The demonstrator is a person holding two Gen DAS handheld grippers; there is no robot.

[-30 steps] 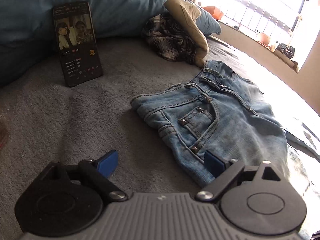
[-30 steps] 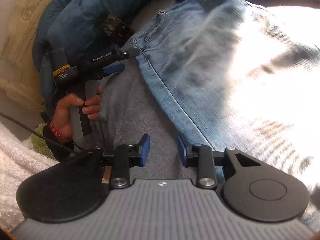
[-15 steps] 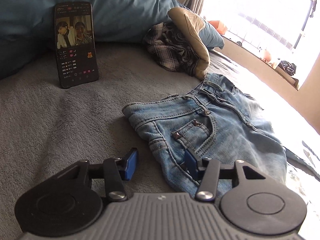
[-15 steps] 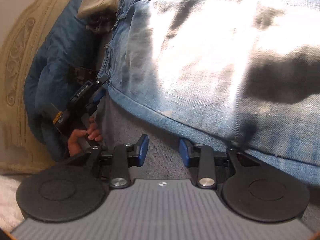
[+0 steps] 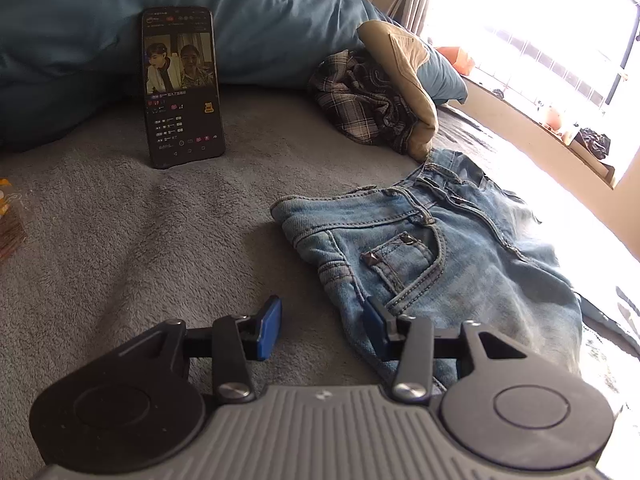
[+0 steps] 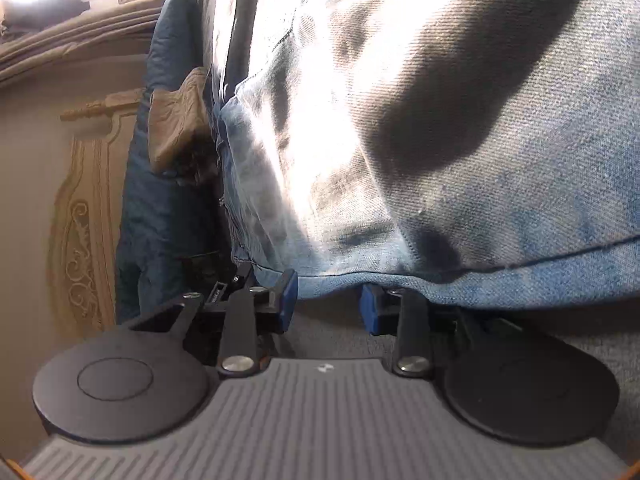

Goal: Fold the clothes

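Left wrist: jeans (image 5: 460,264) edge between parted left hand-held gripper (image 5: 322,326) fingers.

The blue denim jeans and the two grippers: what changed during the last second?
The left gripper narrowed its jaws around the side edge of the blue denim jeans, near the pocket, not yet shut. The right gripper moved up to the jeans' edge, jaws open. The jeans, black phone and plaid shirt stayed put.
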